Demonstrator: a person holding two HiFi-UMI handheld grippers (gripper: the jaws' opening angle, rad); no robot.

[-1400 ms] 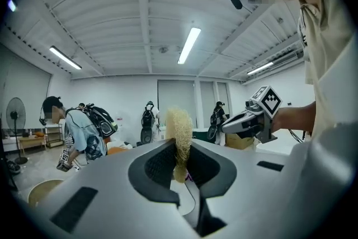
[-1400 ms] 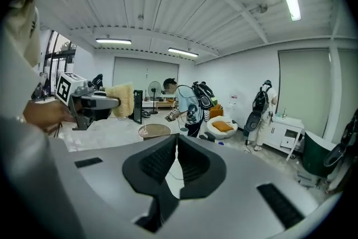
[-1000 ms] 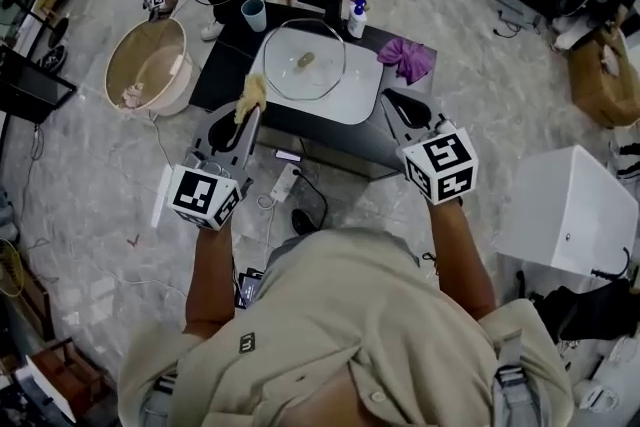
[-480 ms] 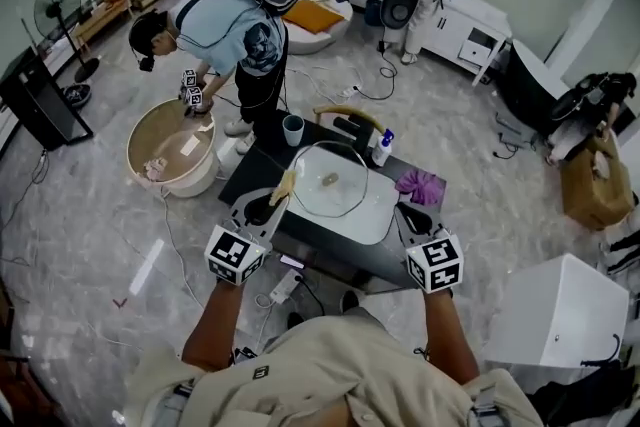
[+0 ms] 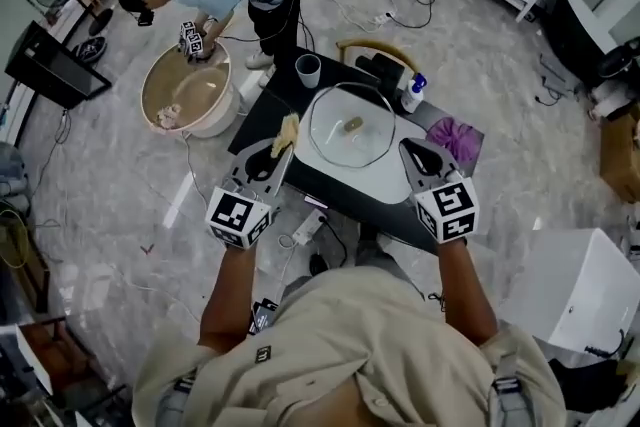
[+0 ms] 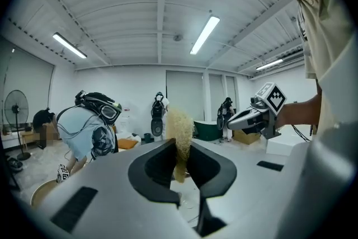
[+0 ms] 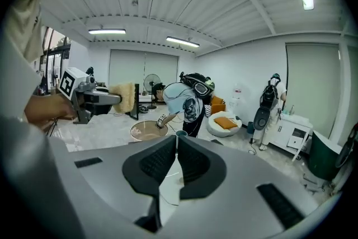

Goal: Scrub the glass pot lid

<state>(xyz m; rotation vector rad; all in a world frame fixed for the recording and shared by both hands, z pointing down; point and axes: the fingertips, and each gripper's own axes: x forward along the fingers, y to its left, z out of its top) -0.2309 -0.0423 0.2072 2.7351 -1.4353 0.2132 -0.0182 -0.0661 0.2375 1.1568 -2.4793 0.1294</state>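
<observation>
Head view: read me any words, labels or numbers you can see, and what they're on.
No legible words or numbers.
Shirt emblem: too small to read.
Spray bottle label: too small to read.
Left gripper (holding sponge) and right gripper cubes: marker patterns, no text.

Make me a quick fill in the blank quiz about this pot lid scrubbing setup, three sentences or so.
The left gripper is shut on the loofah scrubber; the right gripper holds ____.
The glass pot lid lies on a ____ tray.
The crumpled cloth to the right of the tray is ____.
Missing words: nothing, white, purple.
</observation>
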